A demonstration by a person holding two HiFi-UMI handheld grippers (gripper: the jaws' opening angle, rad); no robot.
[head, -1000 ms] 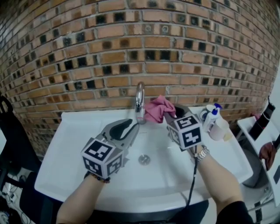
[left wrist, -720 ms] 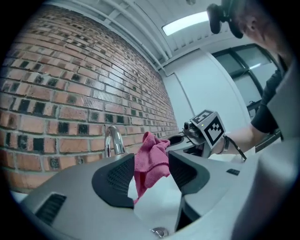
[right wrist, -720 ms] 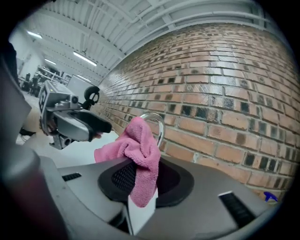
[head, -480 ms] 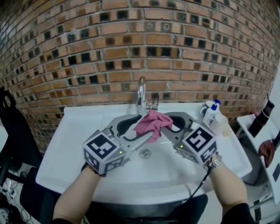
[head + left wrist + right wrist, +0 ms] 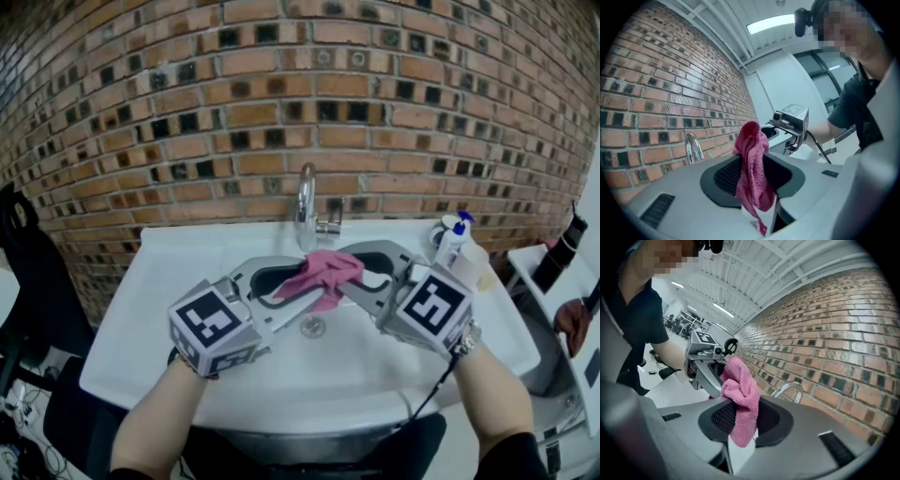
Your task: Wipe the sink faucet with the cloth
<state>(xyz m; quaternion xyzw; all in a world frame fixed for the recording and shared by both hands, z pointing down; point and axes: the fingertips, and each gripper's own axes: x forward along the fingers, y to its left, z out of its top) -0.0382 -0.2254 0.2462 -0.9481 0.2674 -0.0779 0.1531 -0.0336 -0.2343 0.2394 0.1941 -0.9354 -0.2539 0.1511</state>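
A pink cloth [image 5: 323, 272] hangs over the basin, just in front of the chrome faucet [image 5: 305, 202]. My right gripper [image 5: 349, 274] comes in from the right and is shut on the cloth. My left gripper [image 5: 292, 281] meets it from the left; its jaws have just been closing, with the cloth between them, and they pinch it. In the left gripper view the cloth [image 5: 752, 173] drapes between the jaws, with the faucet [image 5: 693, 147] behind on the left. The right gripper view shows the cloth [image 5: 740, 399] bunched in the jaws, the faucet [image 5: 787, 390] beyond.
The white sink [image 5: 178, 272] stands against a brick wall. A spray bottle [image 5: 453, 242] and a small container stand at the sink's back right corner. The drain [image 5: 312, 326] lies below the grippers. A dark chair is on the left.
My right gripper has carried the cloth from beside the faucet out over the basin. The left gripper has moved in to meet it and now has the cloth between its jaws.
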